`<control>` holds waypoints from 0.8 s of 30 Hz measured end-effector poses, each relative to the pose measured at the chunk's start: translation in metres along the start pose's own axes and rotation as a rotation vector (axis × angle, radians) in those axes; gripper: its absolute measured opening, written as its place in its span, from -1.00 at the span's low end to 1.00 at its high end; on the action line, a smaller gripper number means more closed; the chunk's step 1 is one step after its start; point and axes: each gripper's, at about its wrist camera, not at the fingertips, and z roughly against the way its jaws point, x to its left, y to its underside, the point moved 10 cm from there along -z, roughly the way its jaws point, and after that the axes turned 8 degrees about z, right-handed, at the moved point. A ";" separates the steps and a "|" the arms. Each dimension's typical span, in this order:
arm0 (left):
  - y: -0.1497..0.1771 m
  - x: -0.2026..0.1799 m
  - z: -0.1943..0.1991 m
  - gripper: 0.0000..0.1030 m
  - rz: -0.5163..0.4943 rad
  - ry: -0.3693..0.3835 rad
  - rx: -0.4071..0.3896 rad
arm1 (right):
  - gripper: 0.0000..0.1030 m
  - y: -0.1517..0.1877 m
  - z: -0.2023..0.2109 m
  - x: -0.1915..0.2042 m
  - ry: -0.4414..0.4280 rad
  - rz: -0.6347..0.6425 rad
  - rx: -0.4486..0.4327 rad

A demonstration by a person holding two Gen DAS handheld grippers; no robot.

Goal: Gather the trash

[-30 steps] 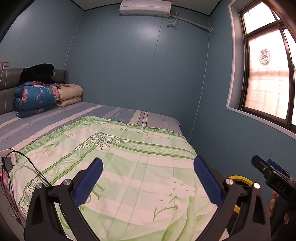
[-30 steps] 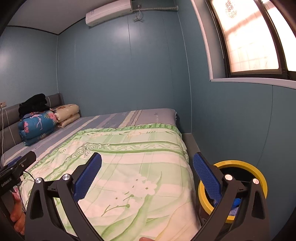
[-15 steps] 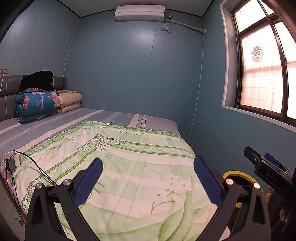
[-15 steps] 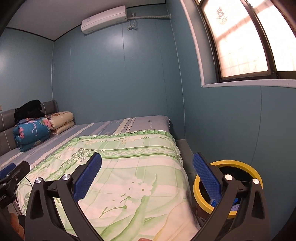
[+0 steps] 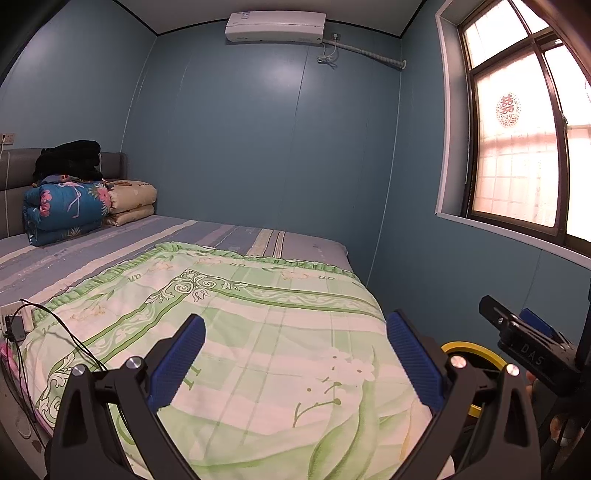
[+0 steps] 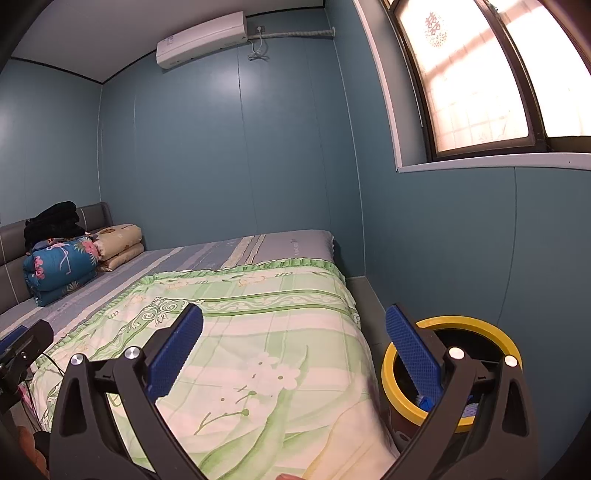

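Yellow-rimmed trash bin (image 6: 452, 373) on the floor in the gap between bed (image 6: 258, 354) and window wall, just beside the quilt's corner; something blue inside at the bottom, too small to identify. No loose trash visible anywhere on the green floral quilt (image 5: 258, 332) or the striped sheet behind it. Right tool (image 6: 293, 354) splayed wide, empty, one blue pad overlapping the bin's rim in view. Left tool (image 5: 295, 360) likewise spread apart, gripping nothing, aimed over the quilt; bin's rim (image 5: 469, 349) peeking behind its right finger. Risks, as judgement: nothing to pick in sight, so likely wasted sweep or grabbing quilt fabric by mistake; right tool near the bin could knock the rim and tip it; black cable (image 5: 55, 332) and charger at the bed's left edge could snag the left tool if swung that way; two tools close side by side, possible clash. Versus a second ago: both cameras pitched up and pulled back slightly, more wall, air conditioner (image 5: 275, 26) and window now in frame, bin more fully exposed in the right view; tools' spread unchanged, still empty.
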 end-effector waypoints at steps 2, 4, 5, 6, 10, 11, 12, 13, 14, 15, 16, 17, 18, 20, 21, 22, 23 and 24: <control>0.001 0.001 0.000 0.84 0.003 0.005 0.004 | 0.84 0.000 0.000 0.000 0.001 0.000 0.002; 0.001 0.001 -0.001 0.84 0.007 0.005 0.009 | 0.84 0.000 0.000 0.000 0.000 0.000 0.002; 0.001 0.001 -0.002 0.84 0.008 0.005 0.010 | 0.84 0.000 0.000 0.001 0.001 -0.001 0.002; 0.001 0.001 -0.002 0.84 0.009 0.005 0.011 | 0.84 0.001 0.000 0.001 0.000 -0.001 0.002; 0.000 0.001 -0.002 0.84 0.011 0.008 0.011 | 0.84 0.001 -0.001 0.000 0.003 -0.004 0.004; 0.001 0.000 -0.002 0.84 0.011 0.008 0.011 | 0.84 0.002 -0.001 0.000 0.003 -0.005 0.006; 0.001 0.000 -0.002 0.84 0.011 0.009 0.011 | 0.84 0.002 -0.002 0.000 0.003 -0.006 0.008; 0.001 0.000 -0.003 0.84 0.011 0.010 0.013 | 0.84 0.002 -0.002 0.000 0.003 -0.007 0.009; 0.002 0.000 -0.002 0.84 0.011 0.009 0.013 | 0.84 0.003 -0.003 0.000 0.003 -0.008 0.010; 0.002 -0.001 -0.002 0.84 0.010 0.008 0.013 | 0.84 0.003 -0.003 -0.001 0.004 -0.008 0.011; 0.003 -0.001 -0.003 0.84 0.010 0.009 0.015 | 0.84 0.003 -0.004 -0.002 0.003 -0.009 0.011; 0.003 -0.002 -0.003 0.84 0.012 0.009 0.016 | 0.84 0.004 -0.004 -0.002 0.003 -0.010 0.011; 0.003 -0.002 -0.003 0.84 0.012 0.010 0.017 | 0.84 0.004 -0.004 -0.002 0.004 -0.011 0.011; 0.004 -0.002 -0.004 0.84 0.011 0.010 0.018 | 0.84 0.005 -0.003 -0.002 0.005 -0.011 0.012; 0.004 -0.002 -0.005 0.84 0.010 0.010 0.018 | 0.84 0.005 -0.003 -0.002 0.005 -0.013 0.012; 0.004 -0.002 -0.004 0.84 0.012 0.010 0.018 | 0.84 0.005 -0.003 -0.002 0.005 -0.014 0.013; 0.004 -0.002 -0.005 0.84 0.013 0.012 0.019 | 0.84 0.005 -0.003 -0.003 0.006 -0.014 0.014; 0.004 -0.002 -0.005 0.84 0.013 0.013 0.020 | 0.84 0.005 -0.003 -0.003 0.005 -0.014 0.013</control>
